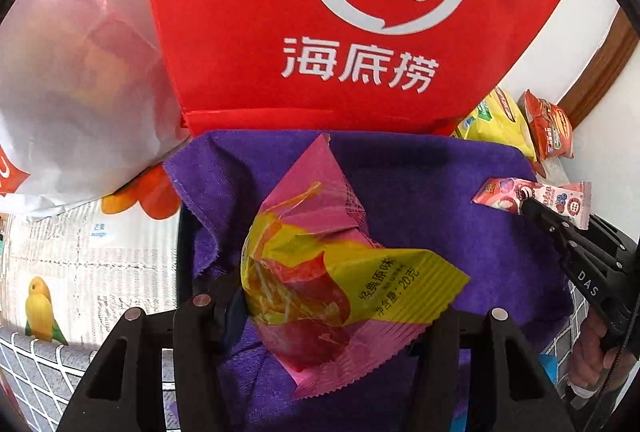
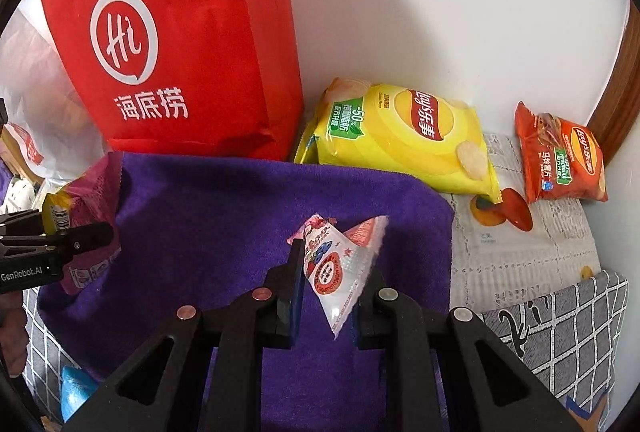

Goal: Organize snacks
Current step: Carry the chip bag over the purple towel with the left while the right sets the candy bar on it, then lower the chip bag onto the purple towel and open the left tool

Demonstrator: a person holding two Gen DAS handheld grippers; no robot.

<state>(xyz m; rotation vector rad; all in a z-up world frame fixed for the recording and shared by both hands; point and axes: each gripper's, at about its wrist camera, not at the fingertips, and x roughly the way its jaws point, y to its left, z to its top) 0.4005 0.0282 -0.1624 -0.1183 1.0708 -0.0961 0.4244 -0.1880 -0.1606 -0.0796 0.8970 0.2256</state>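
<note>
My left gripper (image 1: 336, 312) is shut on a pink-and-yellow snack packet (image 1: 320, 272) and holds it over a purple cloth (image 1: 420, 200). From the right wrist view that same packet (image 2: 84, 208) and the left gripper (image 2: 80, 238) show at the left edge. My right gripper (image 2: 328, 284) is shut on a small white-and-red snack sachet (image 2: 340, 264), also above the purple cloth (image 2: 208, 216). The left wrist view catches this sachet (image 1: 536, 196) at the right, pinched by the right gripper (image 1: 528, 204).
A tall red paper bag (image 1: 320, 12) (image 2: 180, 52) stands behind the cloth against the white wall. A yellow chip bag (image 2: 404, 136) and an orange-red chip bag (image 2: 564, 160) lie right of it on a printed mat (image 2: 520, 248). A white plastic bag (image 1: 72, 92) sits left.
</note>
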